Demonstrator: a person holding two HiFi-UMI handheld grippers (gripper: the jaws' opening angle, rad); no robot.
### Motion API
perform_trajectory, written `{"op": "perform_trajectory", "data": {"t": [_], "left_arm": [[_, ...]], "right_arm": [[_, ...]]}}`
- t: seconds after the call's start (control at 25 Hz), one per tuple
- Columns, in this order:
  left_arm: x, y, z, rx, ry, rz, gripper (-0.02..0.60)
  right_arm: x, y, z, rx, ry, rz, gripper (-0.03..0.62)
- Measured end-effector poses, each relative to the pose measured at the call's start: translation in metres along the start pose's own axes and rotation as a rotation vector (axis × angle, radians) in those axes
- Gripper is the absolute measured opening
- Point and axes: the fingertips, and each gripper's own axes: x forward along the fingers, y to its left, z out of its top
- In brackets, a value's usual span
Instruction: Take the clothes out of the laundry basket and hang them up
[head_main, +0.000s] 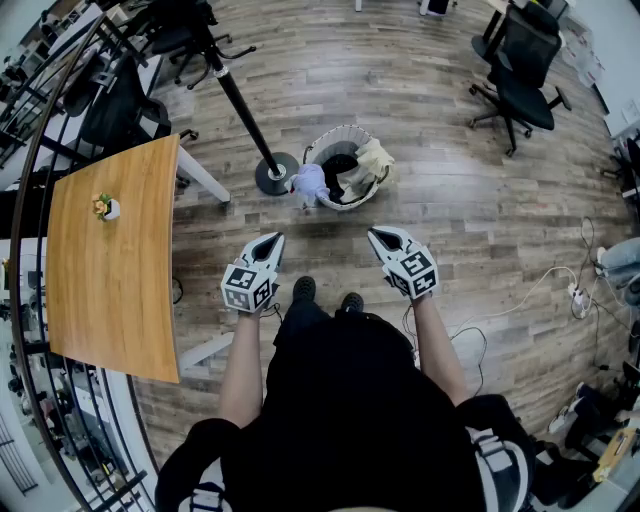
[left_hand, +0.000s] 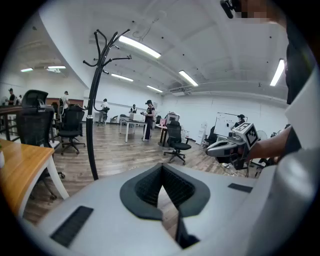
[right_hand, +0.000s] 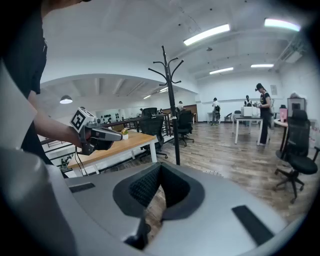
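Wood floor (head_main: 450, 220), open office. The person stands mid-room with both arms out front.

Counter (head_main: 110, 260) is on the person's left and carries only a small potted plant (head_main: 104, 207), nothing for the task.

Coat stand (head_main: 240, 105) is ahead and slightly left. In both gripper views its hooks look bare, with no garment on them.

Laundry basket (head_main: 340, 130) sits on the floor just beside the stand's base, ahead of the person and apart from both claws. It looks full:
- beige garment (head_main: 372, 160) bunched at the right side
- dark cloth (head_main: 340, 165) in the middle
- pale lilac piece (head_main: 310, 183) draped over the near-left rim

Left claw (head_main: 266, 243) is pressed together, with nothing between the pads. Right claw (head_main: 384, 238) is the same, closed and empty. Both point slightly down towards the basket, and neither touches anything.

Progress estimate: zero. No item is out and none is hung. The whole job remains: reach the basket, spread a claw, pinch a garment (the lilac one on the rim looks the easiest), lift it, hook it on the stand, then repeat for the rest.
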Motion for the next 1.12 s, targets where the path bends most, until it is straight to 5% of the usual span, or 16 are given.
{"op": "perform_trajectory", "data": {"t": [0.56, 0.8, 1.12], "left_arm": [[-0.005, 0.029, -0.001, -0.053, -0.008, -0.016, 0.018], [-0.001, 0.065, 0.012, -0.189, -0.065, -0.057, 0.020], [-0.001, 0.106, 0.030, -0.106, -0.057, -0.123, 0.020]], "right_arm": [[0.018, 0.001, 0.011, 0.014, 0.003, -0.052, 0.006], [0.038, 0.002, 0.009, 0.041, 0.043, -0.110, 0.006], [0.074, 0.009, 0.027, 0.084, 0.023, -0.190, 0.006]]}}
